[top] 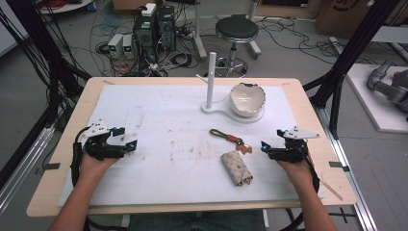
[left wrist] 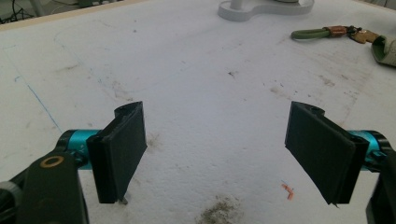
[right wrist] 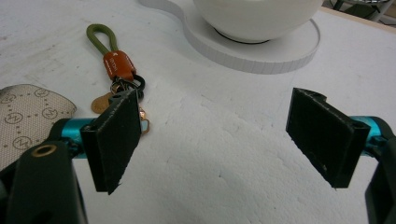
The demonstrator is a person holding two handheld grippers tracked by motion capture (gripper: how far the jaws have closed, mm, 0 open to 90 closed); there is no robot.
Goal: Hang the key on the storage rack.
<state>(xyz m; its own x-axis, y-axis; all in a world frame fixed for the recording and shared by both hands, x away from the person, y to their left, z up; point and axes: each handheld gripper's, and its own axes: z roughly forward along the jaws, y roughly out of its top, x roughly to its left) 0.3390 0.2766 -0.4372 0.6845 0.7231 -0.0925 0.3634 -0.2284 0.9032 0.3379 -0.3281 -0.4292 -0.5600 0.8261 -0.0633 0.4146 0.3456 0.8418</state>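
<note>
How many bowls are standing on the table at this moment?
1. The white bowl sits on the round end of the white stand, at the far side of the table, right of the upright post.

High view overhead, facing forward; gripper views low, sharing perhaps keychain [right wrist: 114,58].

Beige quilted key pouch [top: 236,168] lying flat on the white-covered table [top: 159,120], olive loop keychain [top: 226,136] with orange tag just beyond it, white bowl [top: 247,98] upright on white stand base [top: 219,109]

Left gripper [top: 126,137] and right gripper [top: 271,139] — black jaws, teal joints, grey three-cornered plates, black cables, brass rivet.
</note>
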